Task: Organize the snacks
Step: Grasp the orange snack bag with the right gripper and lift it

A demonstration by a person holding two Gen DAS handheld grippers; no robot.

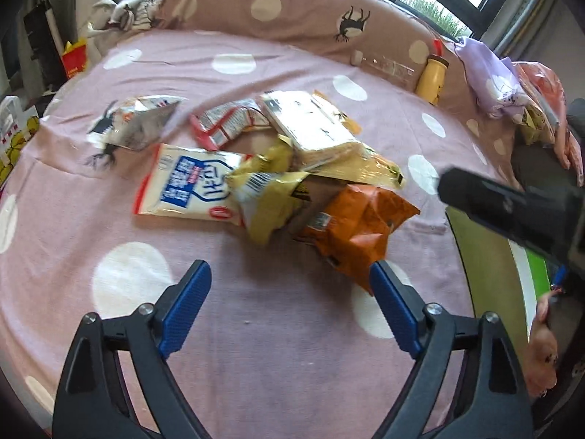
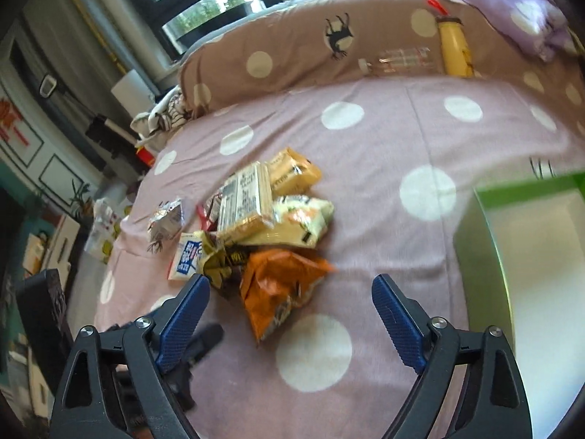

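- The left gripper (image 1: 290, 294) hangs over the pink dotted bedspread (image 1: 256, 347) with its blue-padded jaws spread and nothing between them; only bare cloth shows in the gap.
- The right gripper (image 2: 290, 311) is likewise released, jaws apart, empty. The lower end of the orange snack bag (image 2: 279, 287) lies on the bed between its fingers in the view, not touched by the pads.
- In the left wrist view the orange snack bag (image 1: 356, 228) lies just ahead of the right-hand finger, its lower corner close to that pad.
- Beyond it sits the heap of snacks: a crumpled yellow packet (image 1: 267, 197) touching the orange one, a white packet with blue lettering (image 1: 186, 192) flat at the left, a pale cracker pack (image 1: 314, 126) on top at the back, a red-and-white packet (image 1: 226, 122) beside it.
- A silver foil packet (image 1: 139, 124) lies apart, left of the heap.
- A green-rimmed box (image 2: 530, 256) stands on the bed at the right, well apart from the heap.
- Against the brown dotted pillow (image 2: 310, 44) at the far edge lie a yellow bottle (image 2: 455, 51) and a clear bottle (image 2: 400, 60).
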